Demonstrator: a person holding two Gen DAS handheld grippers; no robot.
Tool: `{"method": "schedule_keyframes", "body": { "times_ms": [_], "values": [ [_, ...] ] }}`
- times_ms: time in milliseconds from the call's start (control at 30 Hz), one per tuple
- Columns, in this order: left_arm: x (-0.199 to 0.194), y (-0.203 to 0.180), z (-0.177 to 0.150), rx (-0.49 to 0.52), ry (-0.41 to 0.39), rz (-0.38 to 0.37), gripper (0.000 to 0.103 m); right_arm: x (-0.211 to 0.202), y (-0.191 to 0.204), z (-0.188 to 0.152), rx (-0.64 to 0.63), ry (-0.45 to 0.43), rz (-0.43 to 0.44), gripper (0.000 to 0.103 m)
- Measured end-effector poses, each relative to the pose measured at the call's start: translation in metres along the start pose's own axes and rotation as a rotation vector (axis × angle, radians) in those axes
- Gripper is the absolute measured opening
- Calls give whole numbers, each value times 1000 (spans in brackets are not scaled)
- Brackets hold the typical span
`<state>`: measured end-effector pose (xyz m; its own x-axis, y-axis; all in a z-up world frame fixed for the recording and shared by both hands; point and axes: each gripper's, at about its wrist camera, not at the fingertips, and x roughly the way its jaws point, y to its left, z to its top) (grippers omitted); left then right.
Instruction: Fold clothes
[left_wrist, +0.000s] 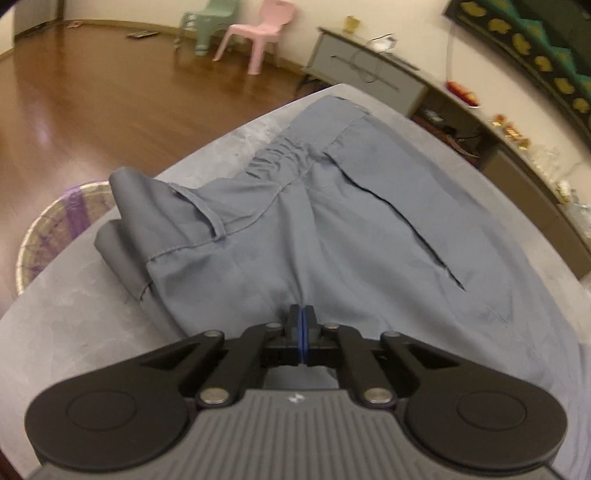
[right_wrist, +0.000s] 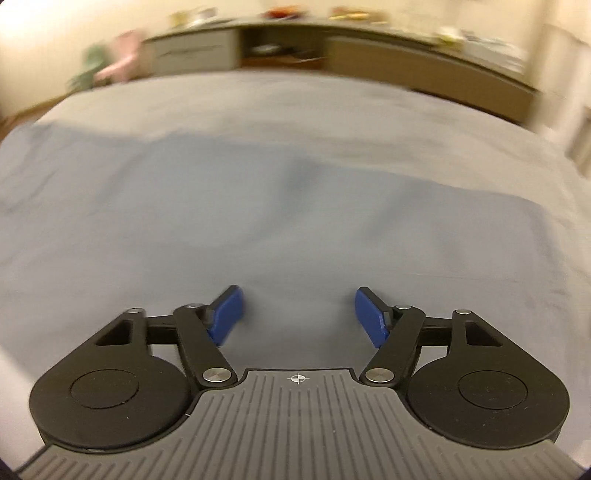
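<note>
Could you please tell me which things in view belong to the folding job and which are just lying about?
Job: grey trousers, left gripper shut on them, right gripper open above the cloth, grey table.

Lying about: pink chair, green chair, woven basket, sideboard.

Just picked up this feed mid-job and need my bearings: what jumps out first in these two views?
The grey trousers spread across the grey table dominate the left view, waistband at the far end, with the left gripper shut on a pinch of their fabric. In the blurred right view, the right gripper hangs open over the cloth, holding nothing. A pink chair and a green one stand out on the wooden floor behind.
</note>
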<state>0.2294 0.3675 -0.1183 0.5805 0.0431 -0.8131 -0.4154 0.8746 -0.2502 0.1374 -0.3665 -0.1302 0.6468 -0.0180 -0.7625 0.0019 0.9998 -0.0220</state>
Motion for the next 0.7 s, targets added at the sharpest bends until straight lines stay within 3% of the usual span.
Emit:
{"method": "schedule_keyframes", "body": {
  "times_ms": [67, 100, 133, 200, 300, 467, 567, 633, 700],
  "values": [
    [-10, -12, -2, 9, -4, 68, 10, 3, -31, -1, 62, -14, -60, 74],
    [-21, -17, -7, 19, -21, 90, 21, 3, -42, -2, 98, -19, -72, 74],
    [-32, -28, -11, 31, -42, 86, 24, 1, -49, -3, 129, -19, -89, 72],
    [-43, -50, -20, 47, -56, -10, 28, -6, -46, -2, 135, -25, -92, 65],
    [-46, -93, -43, 69, -16, -148, 34, -28, -17, -2, 77, -77, -31, 66],
    [-23, -159, -86, 214, 69, -221, 35, -28, 17, -7, 8, -53, 56, 67],
    [-11, -161, -95, 242, 60, -205, 34, -17, 19, -14, -22, -20, 31, 69],
    [-8, -154, -91, 225, 51, -206, 34, -12, 11, -17, -12, -12, 6, 77],
    [-8, -146, -87, 192, 48, -199, 34, -10, -2, -18, 21, -16, -13, 77]
  ]
}}
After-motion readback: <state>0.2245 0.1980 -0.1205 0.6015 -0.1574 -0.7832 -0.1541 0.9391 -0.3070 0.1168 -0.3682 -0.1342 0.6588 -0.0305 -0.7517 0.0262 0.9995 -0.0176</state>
